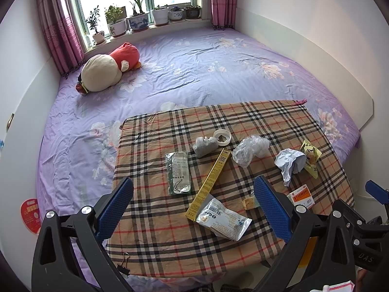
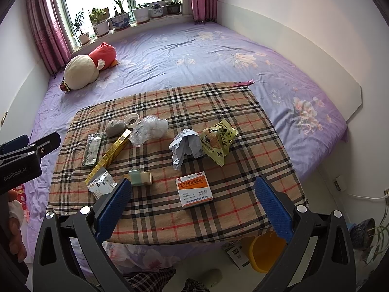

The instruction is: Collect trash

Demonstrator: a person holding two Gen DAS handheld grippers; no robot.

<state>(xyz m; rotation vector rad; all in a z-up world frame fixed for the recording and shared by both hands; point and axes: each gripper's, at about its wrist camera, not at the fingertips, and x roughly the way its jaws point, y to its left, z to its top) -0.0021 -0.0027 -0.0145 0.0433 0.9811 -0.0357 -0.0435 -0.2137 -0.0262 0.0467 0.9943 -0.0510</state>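
Trash lies on a plaid cloth [image 1: 150, 233] [image 2: 243, 112] on the bed. In the left wrist view: a silver pouch [image 1: 225, 219], a long yellow box [image 1: 210, 183], a green sachet [image 1: 179, 172], a grey wad [image 1: 205, 145], a tape ring [image 1: 222, 137], a clear plastic bag [image 1: 250, 149], crumpled paper [image 1: 290, 163]. In the right wrist view: an orange-and-white medicine box [image 2: 195, 189], a yellow snack wrapper [image 2: 218, 141], crumpled paper [image 2: 186, 147], a small green packet [image 2: 141, 177]. My left gripper [image 1: 193, 205] is open above the pouch. My right gripper [image 2: 193, 198] is open around the medicine box.
A purple floral sheet [image 1: 194, 73] covers the bed. A plush toy [image 1: 107, 68] lies near the window, with potted plants [image 1: 138, 19] on the sill. A yellow bin [image 2: 265, 250] stands on the floor below the cloth's near right edge. A binder clip [image 1: 124, 265] holds the cloth.
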